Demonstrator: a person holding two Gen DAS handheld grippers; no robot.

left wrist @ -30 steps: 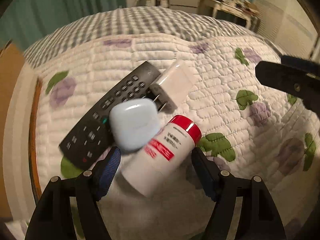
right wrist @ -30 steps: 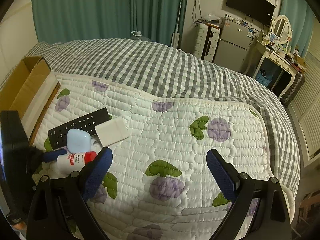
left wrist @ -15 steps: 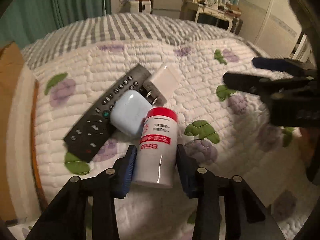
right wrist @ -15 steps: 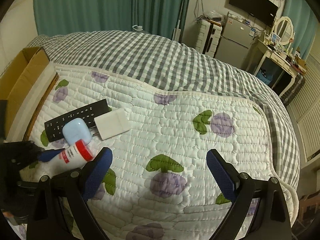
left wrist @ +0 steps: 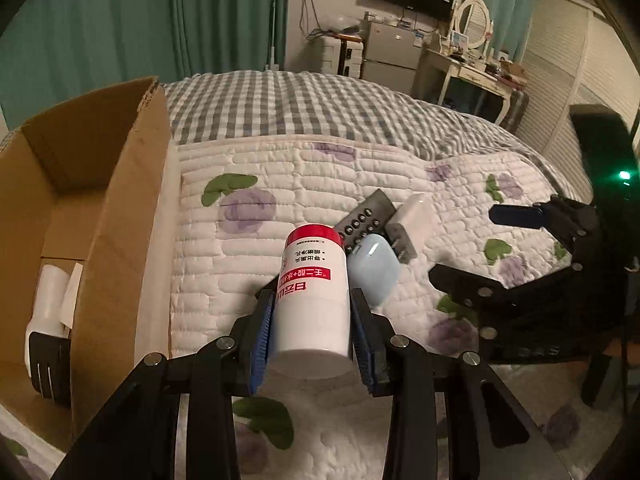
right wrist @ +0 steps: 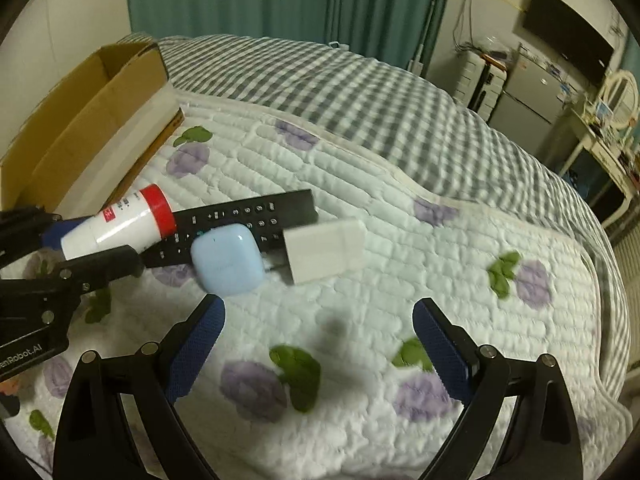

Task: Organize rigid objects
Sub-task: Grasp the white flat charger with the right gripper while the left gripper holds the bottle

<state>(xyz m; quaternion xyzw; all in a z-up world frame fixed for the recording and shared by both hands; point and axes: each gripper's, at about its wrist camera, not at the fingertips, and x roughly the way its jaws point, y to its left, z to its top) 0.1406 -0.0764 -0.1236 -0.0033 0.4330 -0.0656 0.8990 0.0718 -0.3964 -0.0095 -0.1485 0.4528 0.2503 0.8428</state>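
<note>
Left gripper (left wrist: 312, 344) now clamped on the white bottle (left wrist: 311, 300), red cap pointing forward, away from the tool; blue pads bear on both flanks of the body. One second ago the jaws were wide with the bottle lying loose between them on the quilt (left wrist: 320, 176); half a second ago they had closed on it; now the bottle appears lifted and the view has swung so the cardboard box (left wrist: 120, 200) sits to the tool's left, open side up. Whether the bottle's base is fully clear of the quilt I cannot confirm from either view; the right wrist view suggests it is. Box already holds a white-and-black item at its near end, identity unclear. Right gripper (right wrist: 320, 344) is spread wide and holds nothing, hovering above the quilt; just ahead of it and slightly left lies the pale blue case (right wrist: 227, 262), resting on the black remote (right wrist: 248, 220), with the white charger (right wrist: 326, 256) directly ahead, touching the remote's edge. Judgement: grasp step done for the bottle; next is carrying it left over the box wall. Three items remain on the quilt.
</note>
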